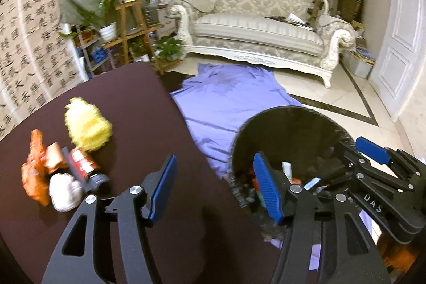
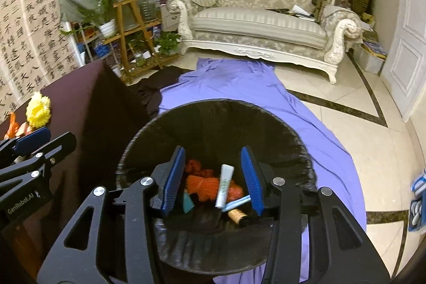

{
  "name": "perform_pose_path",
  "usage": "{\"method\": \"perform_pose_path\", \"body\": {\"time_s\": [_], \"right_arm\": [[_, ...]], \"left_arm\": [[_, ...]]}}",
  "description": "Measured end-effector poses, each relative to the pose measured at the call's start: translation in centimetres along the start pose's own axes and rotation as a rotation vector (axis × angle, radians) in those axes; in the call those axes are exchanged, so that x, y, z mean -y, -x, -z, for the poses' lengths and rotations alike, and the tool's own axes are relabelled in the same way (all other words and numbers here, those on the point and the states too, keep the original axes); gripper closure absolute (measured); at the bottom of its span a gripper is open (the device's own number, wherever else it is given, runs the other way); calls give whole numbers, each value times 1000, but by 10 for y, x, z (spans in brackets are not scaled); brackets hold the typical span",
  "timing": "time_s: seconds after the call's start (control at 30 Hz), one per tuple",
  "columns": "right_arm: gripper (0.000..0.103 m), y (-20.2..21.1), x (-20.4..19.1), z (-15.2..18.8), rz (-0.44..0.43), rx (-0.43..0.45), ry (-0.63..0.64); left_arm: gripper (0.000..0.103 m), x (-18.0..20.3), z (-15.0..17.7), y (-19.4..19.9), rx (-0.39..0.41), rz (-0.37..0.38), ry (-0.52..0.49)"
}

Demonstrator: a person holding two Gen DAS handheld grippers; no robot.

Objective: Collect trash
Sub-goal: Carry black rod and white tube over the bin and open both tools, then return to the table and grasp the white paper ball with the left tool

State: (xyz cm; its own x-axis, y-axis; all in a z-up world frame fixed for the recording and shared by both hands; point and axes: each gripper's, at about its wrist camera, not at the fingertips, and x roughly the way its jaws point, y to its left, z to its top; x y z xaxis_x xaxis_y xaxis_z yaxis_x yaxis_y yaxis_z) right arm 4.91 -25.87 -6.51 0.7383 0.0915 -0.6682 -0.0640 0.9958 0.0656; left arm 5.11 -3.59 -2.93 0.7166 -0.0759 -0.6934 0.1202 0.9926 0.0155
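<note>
My right claw (image 2: 213, 177) hangs over the black-lined bin (image 2: 213, 113), jaws apart, nothing between the pads. Straight below lie a white tube (image 2: 225, 185), orange wrappers (image 2: 202, 184) and a cork-coloured bottle (image 2: 237, 216). My left claw (image 1: 213, 186) is released too, empty, straddling the table (image 1: 133, 103) edge. At ten o'clock on the table: yellow sponge (image 1: 87, 124), orange packet (image 1: 33, 172), red can (image 1: 85, 168), white wad (image 1: 64, 193).

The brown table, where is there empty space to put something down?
The brown table is bare from the yellow fluffy thing across to its edge by the purple sheet, and behind that thing too. It is crowded at the near left, where the orange wrappers, red can and white wad bunch together.
</note>
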Motion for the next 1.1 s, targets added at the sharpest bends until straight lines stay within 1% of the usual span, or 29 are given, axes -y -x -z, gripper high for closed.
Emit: {"method": "perform_pose_path", "body": {"time_s": [0.13,0.27,0.5,0.67,0.73,0.83,0.93,0.97,1.03,1.07,1.1], "right_arm": [[57,3,-24,1,-44,-3,34],[56,6,-52,2,-90,-5,76],[56,8,-95,4,-161,-16,147],[55,9,-117,3,-186,-21,191],[55,9,-123,1,-191,-23,202],[55,9,-130,0,-196,-26,211],[55,7,-137,0,-200,-31,221],[55,7,-140,0,-202,-33,228],[55,7,-144,0,-205,-36,236],[55,6,-147,0,-208,-38,243],[55,5,-148,0,-210,-38,247]], "left_arm": [[44,-25,10,12,3,-58,41],[43,-58,20,24,1,-116,109],[43,-97,31,31,-10,-192,184],[43,-111,33,28,-15,-201,215],[37,-113,31,25,-13,-207,213],[36,-120,29,17,-19,-210,205],[37,-123,27,9,-41,-191,209],[39,-125,28,9,-45,-185,213],[53,-128,31,7,-62,-163,223],[56,-129,32,7,-67,-156,226],[63,-129,33,7,-74,-145,230]]}}
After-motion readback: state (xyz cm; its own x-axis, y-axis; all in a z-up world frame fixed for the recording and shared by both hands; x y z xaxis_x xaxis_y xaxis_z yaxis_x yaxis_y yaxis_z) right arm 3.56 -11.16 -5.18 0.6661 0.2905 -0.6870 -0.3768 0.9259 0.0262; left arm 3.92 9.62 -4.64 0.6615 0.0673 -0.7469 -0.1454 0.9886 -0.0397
